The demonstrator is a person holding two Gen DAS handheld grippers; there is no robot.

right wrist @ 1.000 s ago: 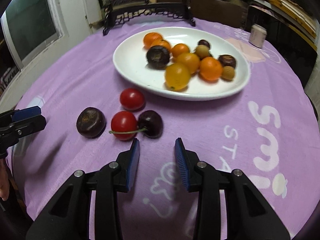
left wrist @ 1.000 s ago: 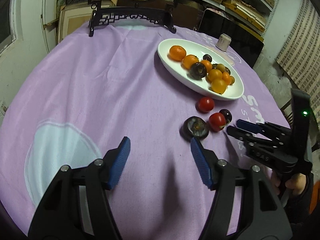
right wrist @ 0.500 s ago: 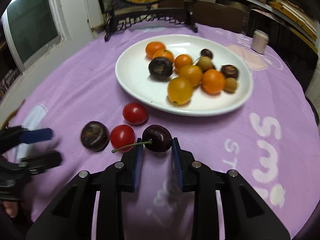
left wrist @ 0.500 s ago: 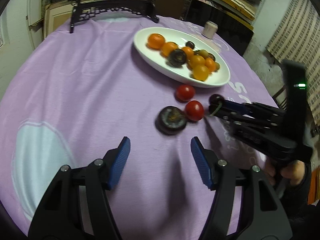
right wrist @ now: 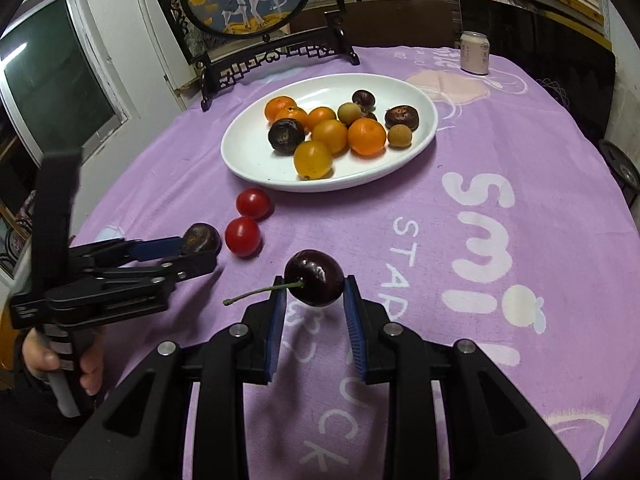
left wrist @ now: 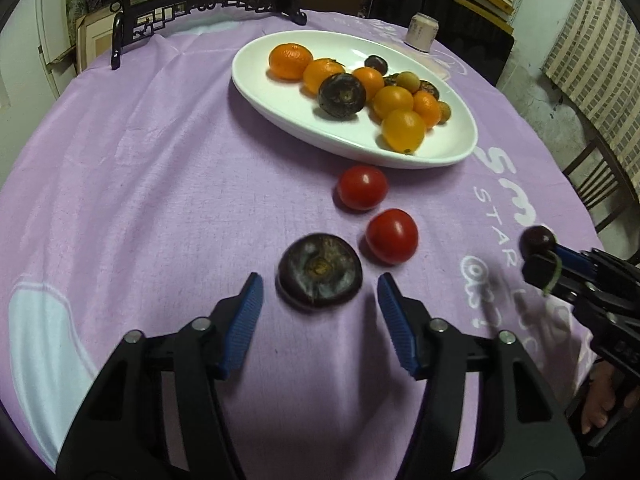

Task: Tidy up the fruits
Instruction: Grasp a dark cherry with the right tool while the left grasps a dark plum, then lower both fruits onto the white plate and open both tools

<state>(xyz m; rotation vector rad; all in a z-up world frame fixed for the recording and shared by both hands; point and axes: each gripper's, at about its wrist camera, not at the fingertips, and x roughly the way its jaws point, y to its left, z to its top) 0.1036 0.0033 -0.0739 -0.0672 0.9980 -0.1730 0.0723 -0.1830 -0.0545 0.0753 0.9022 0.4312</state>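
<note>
Dark glossy cherry [right wrist: 315,277], previously on the purple-clothed bench [right wrist: 440,248], is now lifted, clamped in the right gripper [right wrist: 315,300] jaws. Left gripper [left wrist: 318,300] jaws apart, now flanking a dark round mangosteen [left wrist: 319,269]; only the right view shows the cherry's stem.

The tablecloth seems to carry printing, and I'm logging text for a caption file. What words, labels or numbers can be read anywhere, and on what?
"smi": large white letters on the purple tablecloth, cut short by the edge of the table.
"STAR": smaller white capitals beside it on the cloth.
"LUCK": white capitals on the cloth below the right tongs.
Can at the far edge: label too small to read.
Raised marking on the right tongs' body, seen from the left wrist: blurred, unreadable.
</note>
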